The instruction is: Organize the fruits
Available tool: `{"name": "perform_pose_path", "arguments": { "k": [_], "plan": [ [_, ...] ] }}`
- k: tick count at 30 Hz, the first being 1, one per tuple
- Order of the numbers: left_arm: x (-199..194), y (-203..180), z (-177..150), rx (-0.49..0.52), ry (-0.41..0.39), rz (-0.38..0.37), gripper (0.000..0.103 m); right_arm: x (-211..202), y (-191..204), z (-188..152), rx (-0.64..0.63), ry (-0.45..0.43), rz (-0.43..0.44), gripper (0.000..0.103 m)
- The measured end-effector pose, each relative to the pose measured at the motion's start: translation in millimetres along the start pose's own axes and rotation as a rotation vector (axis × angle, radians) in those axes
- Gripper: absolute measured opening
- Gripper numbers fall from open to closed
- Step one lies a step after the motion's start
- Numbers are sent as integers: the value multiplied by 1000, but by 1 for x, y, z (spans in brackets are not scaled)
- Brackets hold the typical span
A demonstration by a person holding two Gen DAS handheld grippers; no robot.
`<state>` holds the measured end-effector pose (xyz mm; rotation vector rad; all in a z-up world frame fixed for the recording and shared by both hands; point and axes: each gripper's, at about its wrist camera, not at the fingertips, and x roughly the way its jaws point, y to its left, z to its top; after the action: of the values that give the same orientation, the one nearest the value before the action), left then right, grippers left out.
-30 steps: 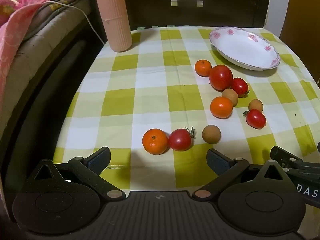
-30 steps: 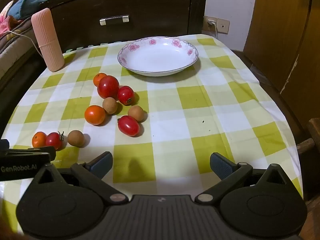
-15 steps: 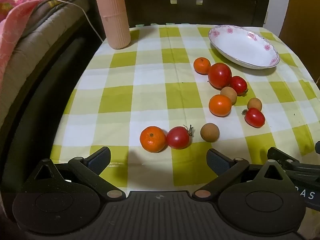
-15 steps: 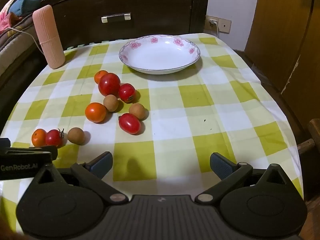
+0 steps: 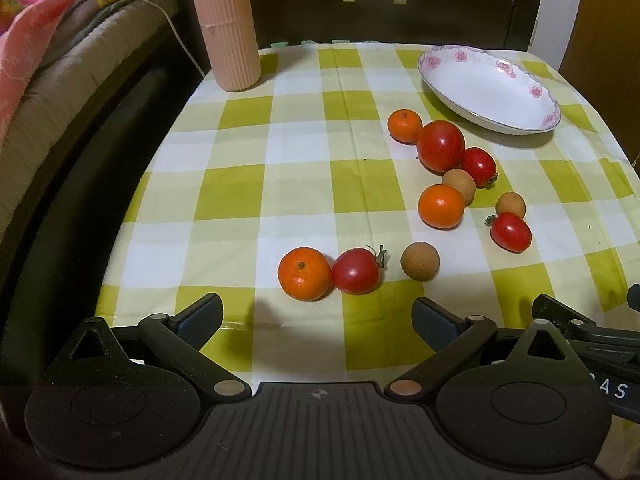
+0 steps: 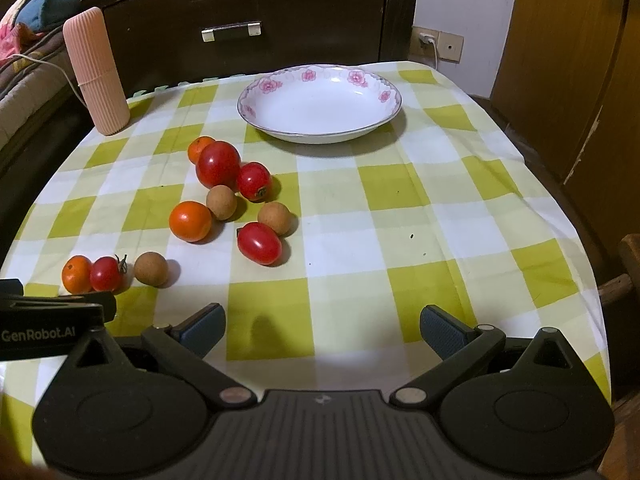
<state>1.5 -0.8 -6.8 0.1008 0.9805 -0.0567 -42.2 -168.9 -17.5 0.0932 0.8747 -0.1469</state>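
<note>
Yellow-green checked cloth covered the bench (image 5: 240, 200) in the left wrist view, and the left tool (image 5: 318, 314) hovered released, jaws spread wide with nothing between them, low over the near edge. Just beyond it lay a mandarin (image 5: 305, 274) touching a cherry tomato (image 5: 356, 271), with a brown longan (image 5: 420, 261) slightly apart to the right. Farther right sat the main cluster, led by a large tomato (image 5: 441, 146), and beyond that the empty floral dish (image 5: 488, 94). The step in hand appeared to be the first pick. It would go best if the tool closed on the mandarin across its width, gently, since its neighbour touched it and might roll. A ribbed pink cylinder (image 5: 224, 24) stood at the far left, its top cut off.

In the right wrist view, the right tool (image 6: 322, 324) also hung released and empty over bare cloth, well apart from every fruit. The elongated tomato (image 6: 260, 243) lay nearest it, touching a longan behind. The far mandarin (image 6: 199, 147) was mostly hidden behind the large tomato. The left tool's body blocked the near left corner.
</note>
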Motion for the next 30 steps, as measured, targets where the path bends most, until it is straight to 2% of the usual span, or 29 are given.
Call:
{"name": "perform_pose_path", "arguments": {
  "k": [23,30],
  "plan": [
    [6,5,-1,-21,23,-10,99,9,3,1,4,35,20,102],
    [5,8,-2,4,-6,13,99,7,3,3,0,30,46,102]
  ]
}}
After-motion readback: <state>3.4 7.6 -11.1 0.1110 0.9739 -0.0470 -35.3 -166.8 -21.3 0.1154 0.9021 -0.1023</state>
